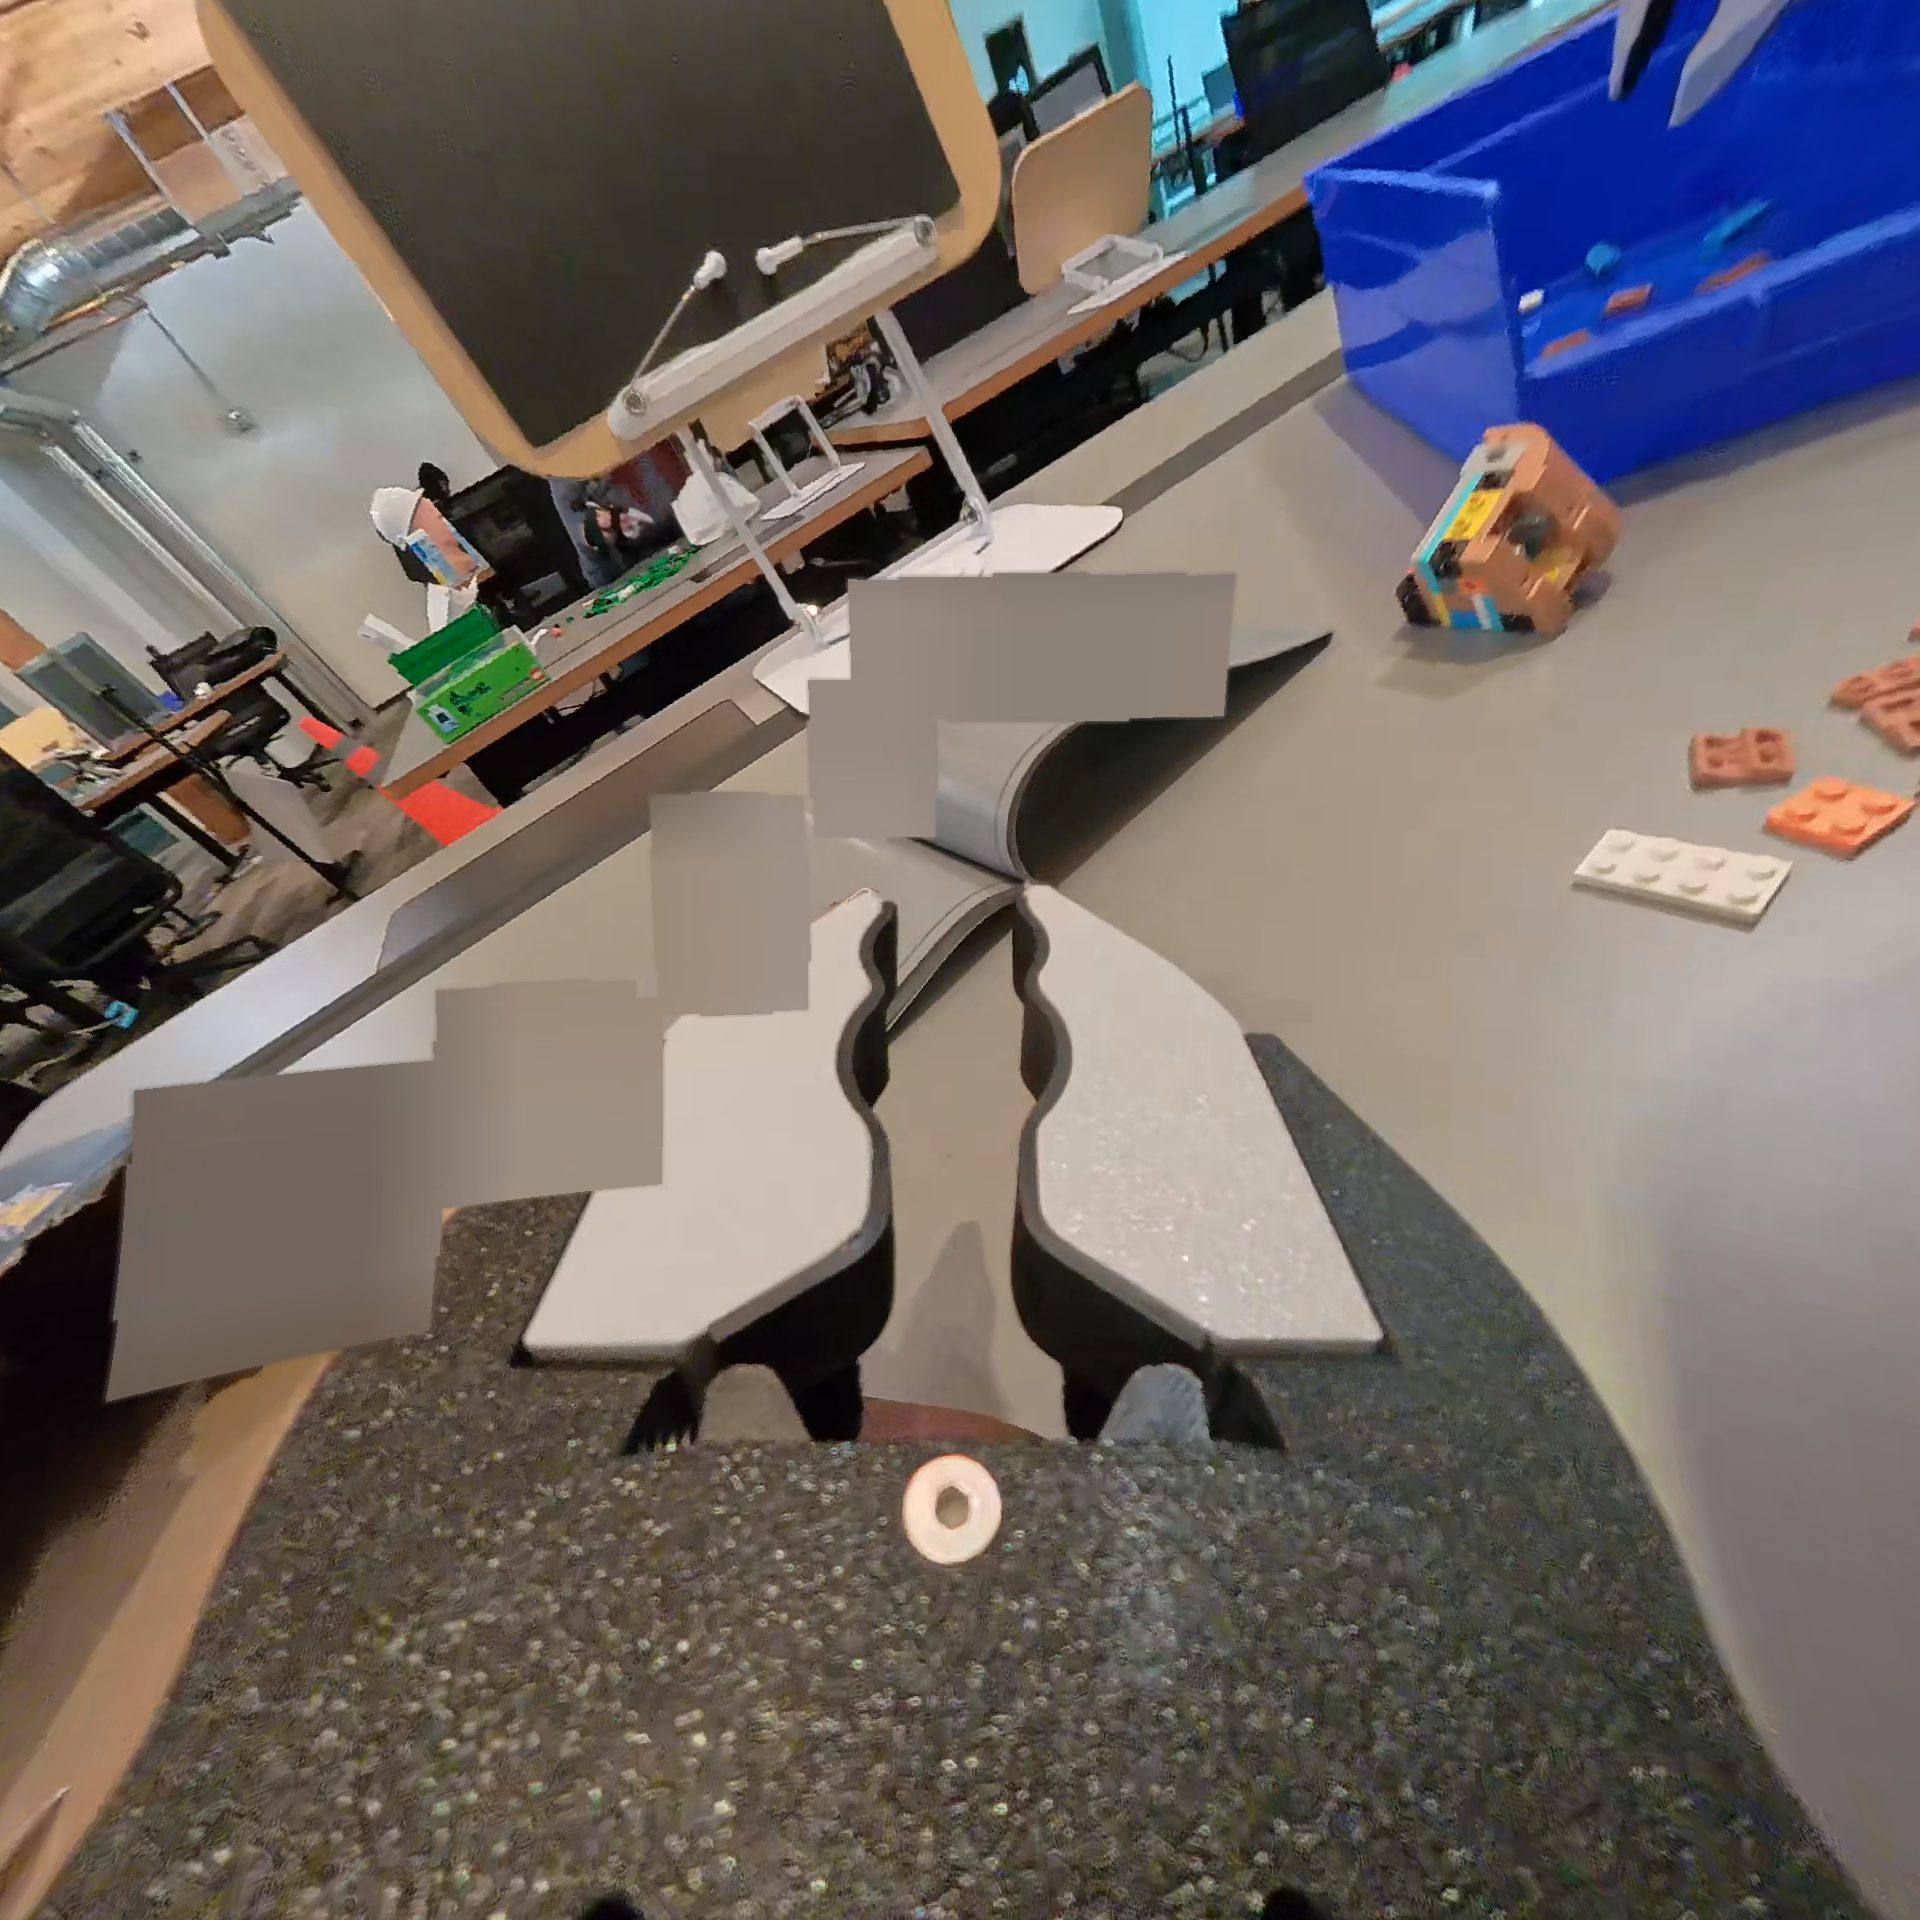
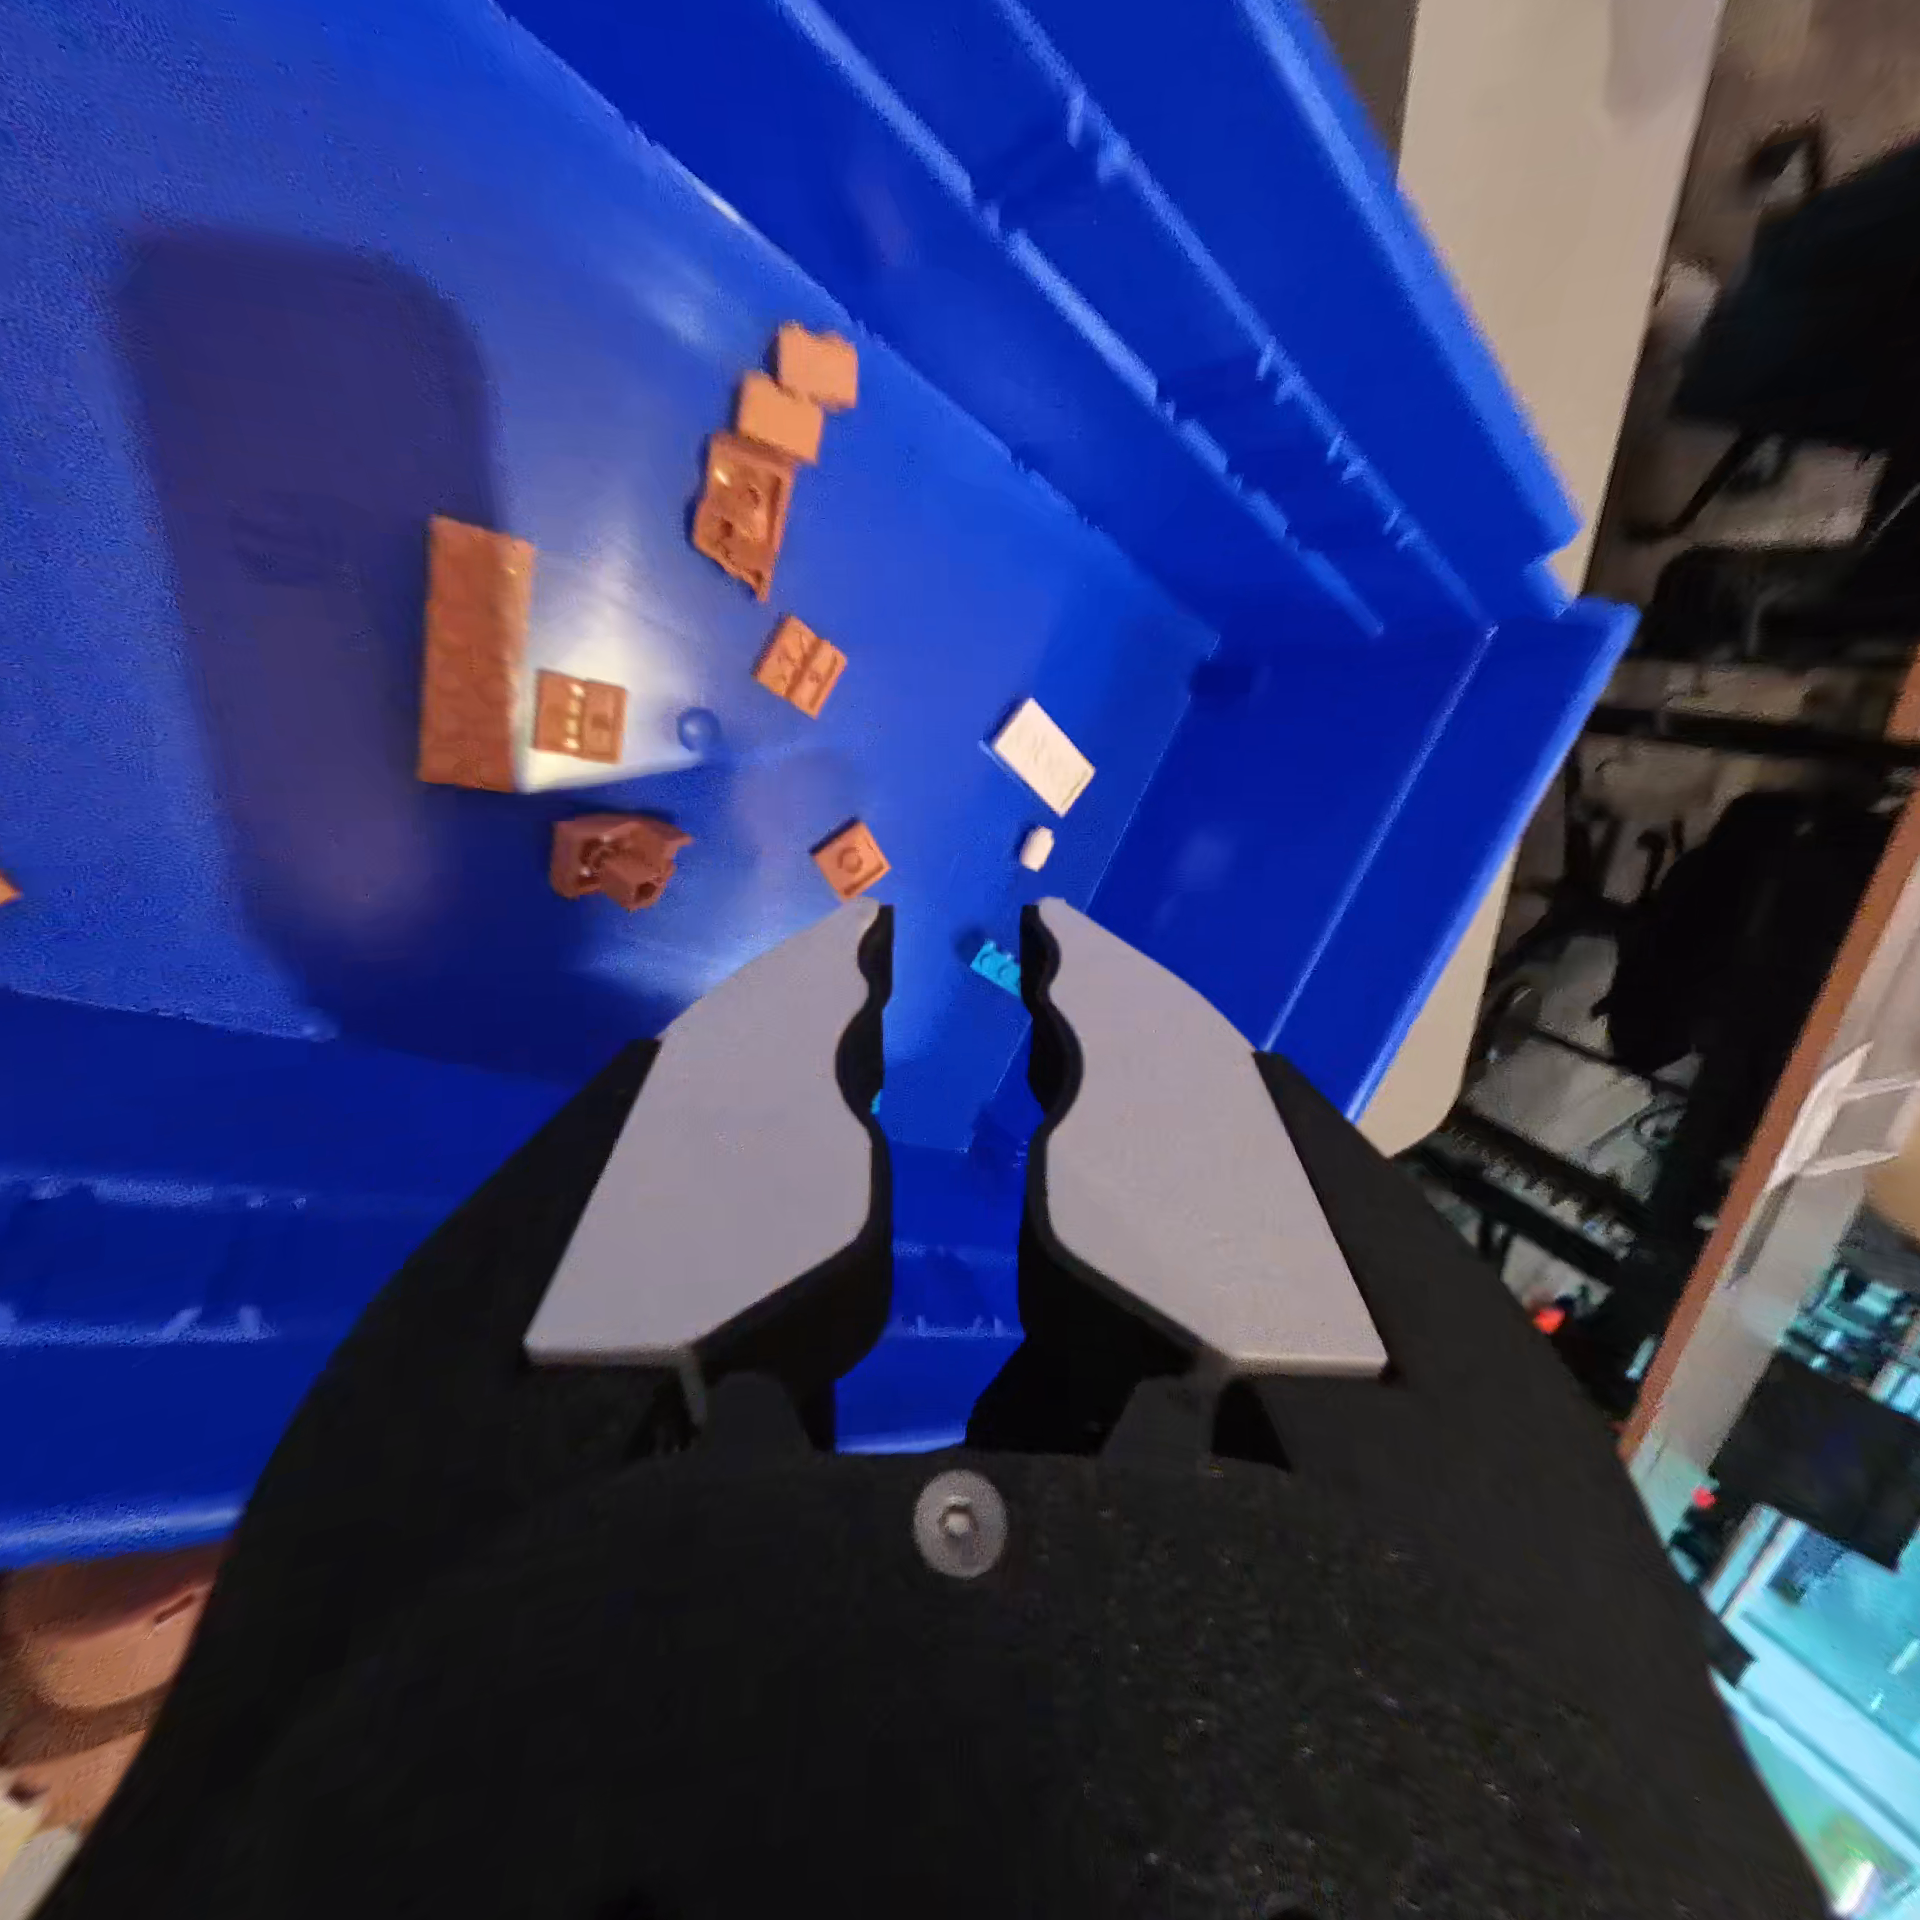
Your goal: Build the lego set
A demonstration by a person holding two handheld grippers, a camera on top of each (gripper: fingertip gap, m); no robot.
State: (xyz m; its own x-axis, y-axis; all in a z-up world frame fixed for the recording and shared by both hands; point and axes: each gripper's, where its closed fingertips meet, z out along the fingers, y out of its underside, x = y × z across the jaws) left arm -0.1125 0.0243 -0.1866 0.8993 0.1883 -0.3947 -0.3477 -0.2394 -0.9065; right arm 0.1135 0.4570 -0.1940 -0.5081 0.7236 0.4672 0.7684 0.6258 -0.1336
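My left gripper (image 1: 954,920) is open and empty, low over the grey table (image 1: 1403,1039), with its tips at an open instruction booklet (image 1: 1101,769). A partly built brown model (image 1: 1507,540) with cyan and yellow parts lies on its side to the right. A white plate (image 1: 1683,878), an orange plate (image 1: 1839,816) and brown plates (image 1: 1740,753) lie loose nearby. My right gripper (image 2: 956,914) is open and empty inside the blue bin (image 2: 1351,520). A small cyan piece (image 2: 995,966) lies between its tips. A white tile (image 2: 1042,754) and a long brown plate (image 2: 473,655) lie among several brown pieces.
The blue bin (image 1: 1662,343) stands at the table's far right, with my right gripper's fingers (image 1: 1725,47) above it. A dark screen on a white stand (image 1: 582,208) rises behind the booklet. The table edge runs along the left, with other desks and a person beyond. The grippers' ends are close to 50 cm from one another. The left gripper is farther from the long brown plate (image 2: 473,655), some 40 cm, than the right, some 9 cm.
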